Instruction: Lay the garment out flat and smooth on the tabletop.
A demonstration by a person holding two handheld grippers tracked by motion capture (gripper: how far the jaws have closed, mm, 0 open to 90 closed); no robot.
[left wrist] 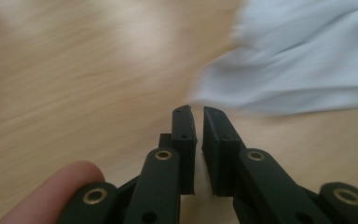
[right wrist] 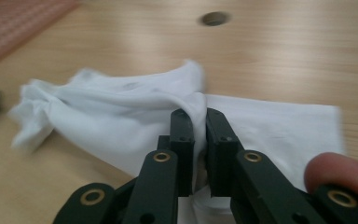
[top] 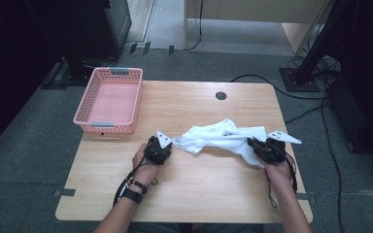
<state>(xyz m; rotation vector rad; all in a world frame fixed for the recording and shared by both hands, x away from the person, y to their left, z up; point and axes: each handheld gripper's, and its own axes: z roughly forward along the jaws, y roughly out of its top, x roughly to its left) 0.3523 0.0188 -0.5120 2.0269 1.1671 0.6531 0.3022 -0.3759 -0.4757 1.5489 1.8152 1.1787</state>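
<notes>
A crumpled white cloth (top: 218,133) lies across the middle of the wooden table (top: 199,194). My right gripper (top: 255,143) is at its right end. In the right gripper view the jaws (right wrist: 196,112) are shut on a raised fold of the cloth (right wrist: 121,116). My left gripper (top: 167,145) sits just off the cloth's left end. In the left gripper view, which is blurred, its jaws (left wrist: 196,112) stand almost together with nothing between them. The cloth (left wrist: 307,60) lies ahead of them and to the right, apart from the tips.
A pink perforated basket (top: 109,128) stands at the table's far left corner, and its edge also shows (right wrist: 14,23). A round cable hole (top: 221,95) sits at the far middle of the table. Cables and stands surround the table on the floor.
</notes>
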